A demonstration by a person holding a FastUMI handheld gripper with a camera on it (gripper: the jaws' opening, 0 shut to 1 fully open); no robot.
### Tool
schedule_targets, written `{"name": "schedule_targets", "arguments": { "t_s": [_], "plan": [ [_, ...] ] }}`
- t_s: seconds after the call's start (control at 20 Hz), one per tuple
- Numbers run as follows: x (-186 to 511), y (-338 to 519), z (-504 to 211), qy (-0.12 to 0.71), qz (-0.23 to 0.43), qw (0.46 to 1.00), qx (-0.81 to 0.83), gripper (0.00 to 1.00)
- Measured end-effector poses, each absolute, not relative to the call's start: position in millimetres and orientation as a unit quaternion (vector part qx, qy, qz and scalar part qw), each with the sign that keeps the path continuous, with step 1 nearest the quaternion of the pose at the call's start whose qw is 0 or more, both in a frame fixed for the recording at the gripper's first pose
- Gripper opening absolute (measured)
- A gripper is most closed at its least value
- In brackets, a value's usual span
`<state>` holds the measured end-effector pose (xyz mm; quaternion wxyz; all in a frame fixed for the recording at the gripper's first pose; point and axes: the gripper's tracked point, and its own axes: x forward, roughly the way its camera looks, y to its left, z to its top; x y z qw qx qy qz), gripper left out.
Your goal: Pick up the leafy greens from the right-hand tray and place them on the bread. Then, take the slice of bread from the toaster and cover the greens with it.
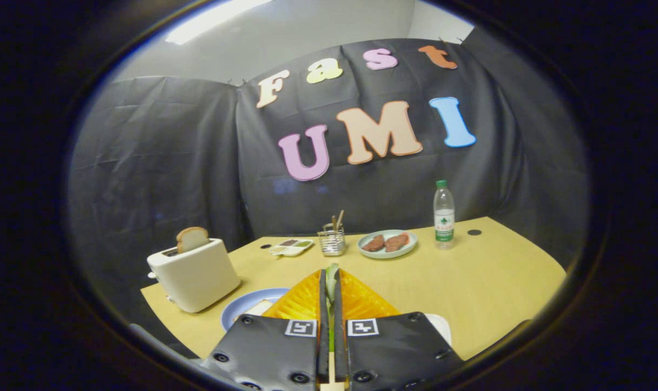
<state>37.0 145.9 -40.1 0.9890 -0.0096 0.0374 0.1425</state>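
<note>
My gripper (332, 279) is shut on the leafy greens (332, 276), a thin pale-green leaf pinched between the two fingers and held above the table. Just left of the fingers and below them lies a blue plate (242, 307) with a slice of bread (255, 309) on it, mostly hidden by the fingers. A white toaster (194, 276) stands further left, with a second bread slice (192, 239) sticking up out of its slot. The edge of a white tray (442, 326) peeks out to the right of the fingers.
At the back of the yellow table (486, 282) stand a small divided dish (290, 247), a wire utensil holder (332, 241), a pale green plate with two brown patties (387, 244) and a water bottle (443, 215).
</note>
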Motion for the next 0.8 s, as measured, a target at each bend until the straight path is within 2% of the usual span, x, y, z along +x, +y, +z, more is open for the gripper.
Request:
{"name": "schedule_targets", "arguments": {
  "t_s": [0.45, 0.65, 0.8],
  "plan": [
    [39.5, 294.3, -58.7, 0.071, 0.273, 0.956, 0.082, 0.07],
    [59.5, 309.7, -88.2, 0.105, 0.259, 0.954, 0.112, 0.07],
    [75.7, 298.7, -123.1, 0.153, 0.218, 0.959, 0.101, 0.07]
  ]
}}
